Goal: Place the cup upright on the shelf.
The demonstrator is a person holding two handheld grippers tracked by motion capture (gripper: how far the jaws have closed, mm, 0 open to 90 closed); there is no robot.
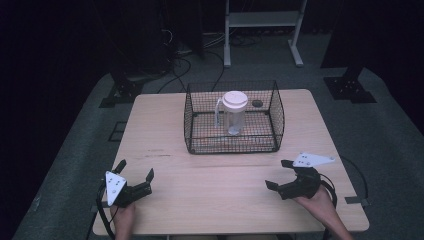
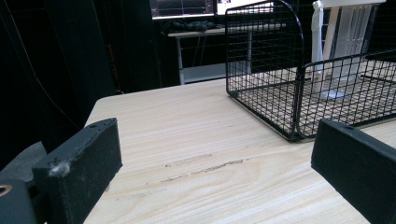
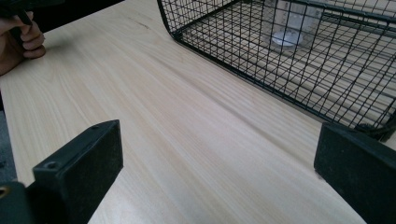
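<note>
A black wire basket [image 1: 190, 127] stands at the middle back of the wooden table [image 1: 165, 195]. Inside it a clear plastic pitcher [image 1: 233, 114] with a white lid and handle stands upright. My left gripper [image 1: 135, 171] rests near the front left edge, open, nothing between its jaws. At the front right my right gripper [image 1: 279, 174] is open and empty too. In the left gripper view the basket [image 2: 299, 93] and pitcher [image 2: 348, 37] lie ahead to the right. The right gripper view shows the basket's [image 3: 261, 79] near wall and the pitcher's base [image 3: 286, 28].
A small dark round object [image 1: 257, 103] lies at the basket's back right. A white metal stand [image 1: 261, 30] and cables sit on the floor behind the table. Bare tabletop stretches between the grippers and the basket. A hand [image 3: 18, 42] shows far left in the right gripper view.
</note>
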